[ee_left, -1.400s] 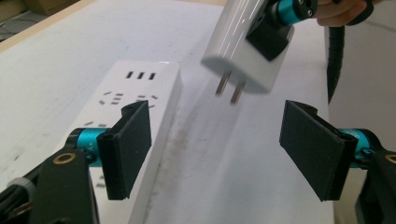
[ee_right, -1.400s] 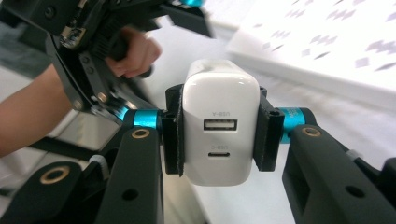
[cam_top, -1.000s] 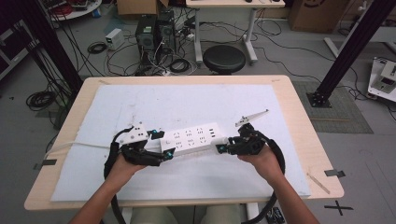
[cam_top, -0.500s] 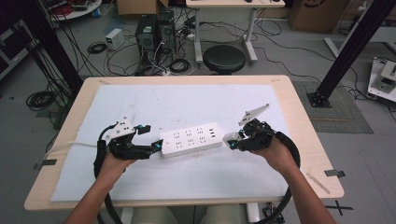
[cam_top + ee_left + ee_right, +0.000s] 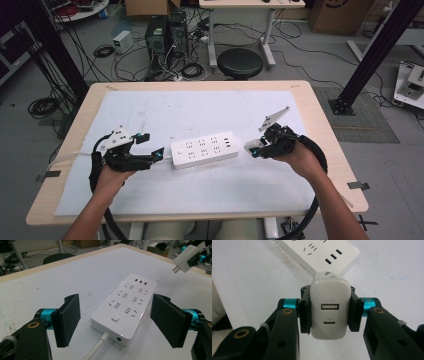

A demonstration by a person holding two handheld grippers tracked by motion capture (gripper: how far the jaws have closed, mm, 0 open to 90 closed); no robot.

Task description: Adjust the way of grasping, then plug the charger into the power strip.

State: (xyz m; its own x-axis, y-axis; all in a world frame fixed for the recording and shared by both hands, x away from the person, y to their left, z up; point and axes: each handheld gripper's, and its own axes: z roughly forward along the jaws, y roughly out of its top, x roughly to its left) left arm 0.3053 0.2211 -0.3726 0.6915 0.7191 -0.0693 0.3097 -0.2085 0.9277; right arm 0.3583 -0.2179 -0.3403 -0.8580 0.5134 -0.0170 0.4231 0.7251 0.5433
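Note:
A white power strip lies flat on the white mat, its cord running off to the left. My left gripper stands open just left of the strip's cord end. In the left gripper view the black pads sit wide on either side of that end of the power strip, touching nothing. My right gripper is held a little right of the strip and is shut on a white USB charger. The charger hangs above the mat with its prongs bare, and the power strip lies just beyond it.
The white mat covers most of the wooden table. A black stool and tangled cables lie on the floor beyond the far edge. A black frame post slants at the right.
Both hands have drawn outward from the strip's ends: the left gripper to the left, the right gripper to the right with the charger.

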